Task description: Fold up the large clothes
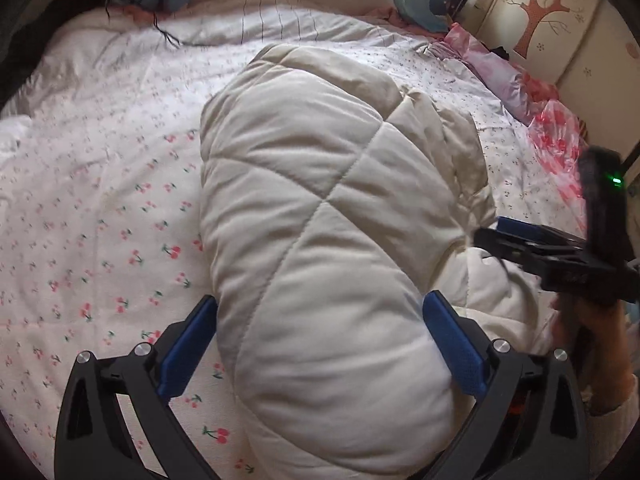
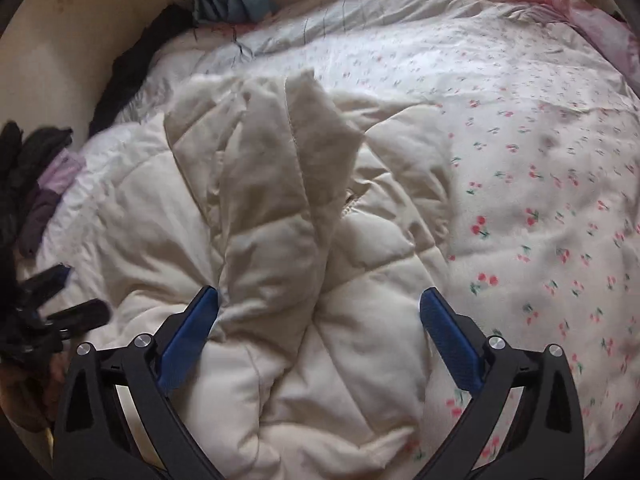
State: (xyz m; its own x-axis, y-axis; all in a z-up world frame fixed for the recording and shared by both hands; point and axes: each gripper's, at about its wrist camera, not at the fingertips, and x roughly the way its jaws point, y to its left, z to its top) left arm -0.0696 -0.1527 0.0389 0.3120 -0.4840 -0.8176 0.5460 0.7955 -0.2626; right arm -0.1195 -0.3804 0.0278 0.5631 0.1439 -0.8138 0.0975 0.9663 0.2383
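Note:
A cream quilted padded jacket (image 1: 320, 216) lies bunched on a bed with a white cherry-print cover (image 1: 100, 220). My left gripper (image 1: 320, 320) is open, its blue fingers standing on either side of the jacket's near bulge. The right gripper (image 1: 560, 252) shows at the right of the left wrist view, beside the jacket. In the right wrist view the jacket (image 2: 280, 220) lies with a sleeve folded up the middle. My right gripper (image 2: 320, 316) is open over it, fingers wide apart. The left gripper (image 2: 52, 304) shows blurred at the left edge.
Blue-patterned pillows (image 1: 432, 4) lean at the headboard. Pink plastic bags (image 1: 556, 140) lie at the bed's right edge by a wardrobe with a tree design (image 1: 540, 12). Dark and purple clothes (image 2: 36, 184) lie at the left side of the bed.

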